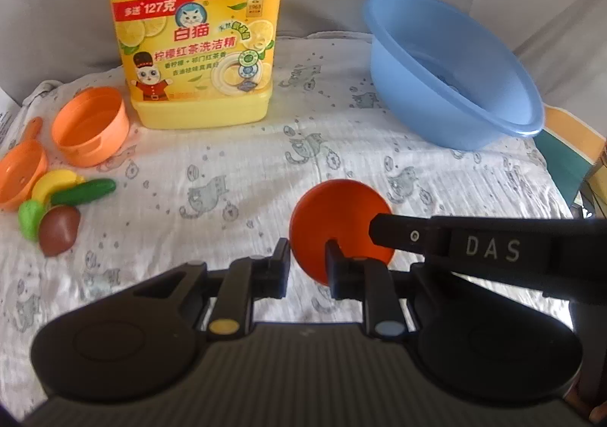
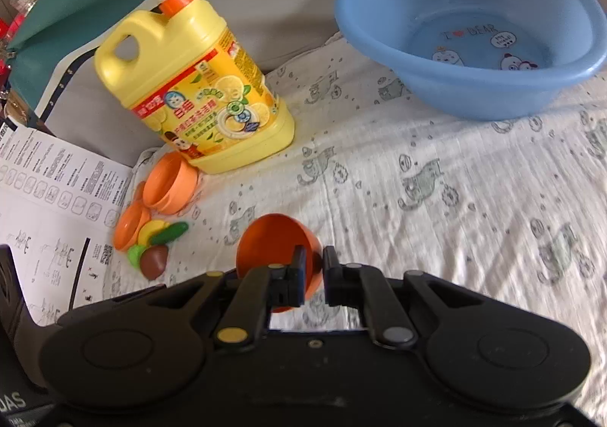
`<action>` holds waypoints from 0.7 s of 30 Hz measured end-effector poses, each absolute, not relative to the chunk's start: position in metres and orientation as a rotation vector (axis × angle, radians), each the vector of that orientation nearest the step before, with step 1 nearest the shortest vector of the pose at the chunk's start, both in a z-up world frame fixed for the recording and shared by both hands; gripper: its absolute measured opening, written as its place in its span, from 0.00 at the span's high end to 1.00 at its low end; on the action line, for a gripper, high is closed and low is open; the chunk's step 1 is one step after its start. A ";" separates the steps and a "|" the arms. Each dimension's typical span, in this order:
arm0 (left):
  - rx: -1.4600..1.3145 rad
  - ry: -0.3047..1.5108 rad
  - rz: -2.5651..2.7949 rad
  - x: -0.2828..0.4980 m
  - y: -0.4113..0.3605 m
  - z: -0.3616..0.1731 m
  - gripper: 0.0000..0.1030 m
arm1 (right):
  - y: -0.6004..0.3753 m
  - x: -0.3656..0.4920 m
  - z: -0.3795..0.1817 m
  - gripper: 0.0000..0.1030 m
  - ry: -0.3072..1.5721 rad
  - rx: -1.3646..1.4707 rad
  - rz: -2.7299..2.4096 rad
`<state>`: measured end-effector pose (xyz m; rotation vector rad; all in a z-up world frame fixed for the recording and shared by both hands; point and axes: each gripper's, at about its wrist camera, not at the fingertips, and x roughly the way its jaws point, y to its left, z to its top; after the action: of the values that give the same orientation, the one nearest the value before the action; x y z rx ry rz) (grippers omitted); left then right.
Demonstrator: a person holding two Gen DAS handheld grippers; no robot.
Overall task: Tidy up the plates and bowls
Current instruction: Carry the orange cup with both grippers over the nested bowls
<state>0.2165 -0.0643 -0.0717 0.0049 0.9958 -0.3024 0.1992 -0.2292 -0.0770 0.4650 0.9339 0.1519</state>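
A small orange bowl hangs tilted just above the cat-print cloth, and both grippers grip it. My left gripper is shut on its near rim, one finger on each side of the wall. From the right, my right gripper reaches in and pinches the bowl's other edge. In the right wrist view the same bowl sits with its wall between the shut fingers of my right gripper. An orange toy pot lies on its side at the left. A blue basin stands at the back right.
A big yellow detergent bottle stands at the back. An orange strainer ladle, a toy banana, cucumber, green piece and brown potato lie at the left. A printed sheet lies beyond the cloth's left edge.
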 end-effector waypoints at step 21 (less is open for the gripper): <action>0.028 0.961 -0.350 0.129 -0.078 -0.023 0.82 | -0.248 0.106 -0.043 0.91 0.904 0.494 0.146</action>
<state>0.1295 -0.0779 -0.0233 0.0280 0.9613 -0.3503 0.1064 -0.2483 -0.0426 0.4945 0.9041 0.1459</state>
